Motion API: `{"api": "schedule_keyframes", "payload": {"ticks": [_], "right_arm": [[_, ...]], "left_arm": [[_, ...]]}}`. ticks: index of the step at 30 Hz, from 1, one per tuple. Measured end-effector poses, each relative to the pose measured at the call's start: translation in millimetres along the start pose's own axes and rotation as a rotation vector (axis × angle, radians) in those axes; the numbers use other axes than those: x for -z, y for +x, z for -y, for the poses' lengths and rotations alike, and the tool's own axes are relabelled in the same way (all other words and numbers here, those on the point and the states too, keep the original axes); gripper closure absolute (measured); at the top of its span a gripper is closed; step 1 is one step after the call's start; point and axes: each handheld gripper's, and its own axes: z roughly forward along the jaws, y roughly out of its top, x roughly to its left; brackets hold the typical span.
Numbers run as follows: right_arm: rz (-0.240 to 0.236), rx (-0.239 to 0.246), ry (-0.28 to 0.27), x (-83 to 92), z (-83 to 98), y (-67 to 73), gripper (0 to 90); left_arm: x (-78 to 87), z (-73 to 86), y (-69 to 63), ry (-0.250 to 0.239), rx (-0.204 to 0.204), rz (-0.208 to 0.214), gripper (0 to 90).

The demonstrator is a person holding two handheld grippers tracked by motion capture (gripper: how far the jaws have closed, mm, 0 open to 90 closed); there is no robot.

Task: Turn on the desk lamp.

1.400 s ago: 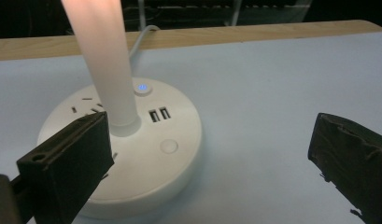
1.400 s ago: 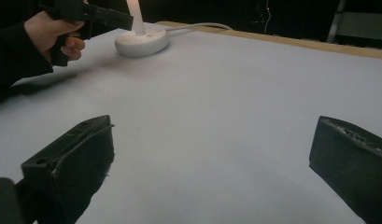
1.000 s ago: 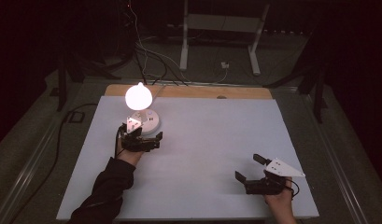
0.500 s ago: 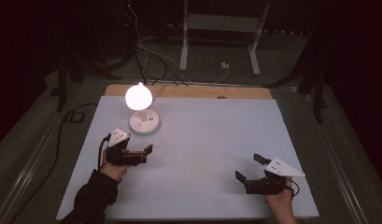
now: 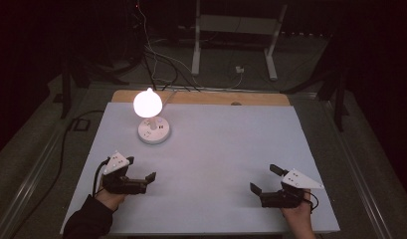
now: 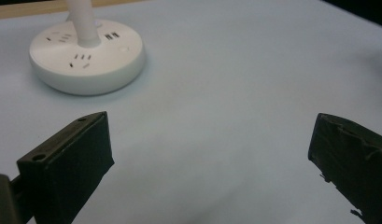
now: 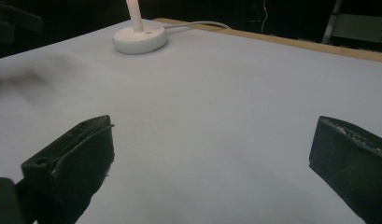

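Near the front left corner of the white worktop [image 5: 231, 149], your left gripper [image 5: 140, 170] rests low with its jaws spread wide, nothing between them. It has pulled back from the lamp [image 5: 152, 119] toward the front edge since a second ago. From above you see the lamp's glowing bulb near the back left corner; your left gripper view instead shows its round white base [image 6: 86, 56] close up, with sockets, a small button and the foot of its stem. Your right gripper view catches the base [image 7: 139, 38] far off, with a cord trailing to the back edge. Your right gripper [image 5: 266, 180], near the front right corner, has stayed put, jaws released.
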Motion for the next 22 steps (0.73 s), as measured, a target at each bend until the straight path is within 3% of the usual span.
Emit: {"api": "schedule_keyframes", "payload": {"ticks": [10, 18, 22], "right_arm": [[0.000, 0.005, 0.006, -0.8, 0.6, 0.3, 0.0], [-0.004, 0.004, 0.008, -1.4, 0.7, 0.5, 0.0], [-0.007, 0.003, 0.009, -1.4, 0.9, 0.2, 0.0]], "left_arm": [[11.3, 20.3, 1.6, 0.055, -0.034, 0.017, 0.3], [4.7, 24.2, 0.5, 0.104, -0.074, 0.038, 0.3], [3.9, 23.3, -0.6, 0.101, -0.080, 0.038, 0.4]]}}
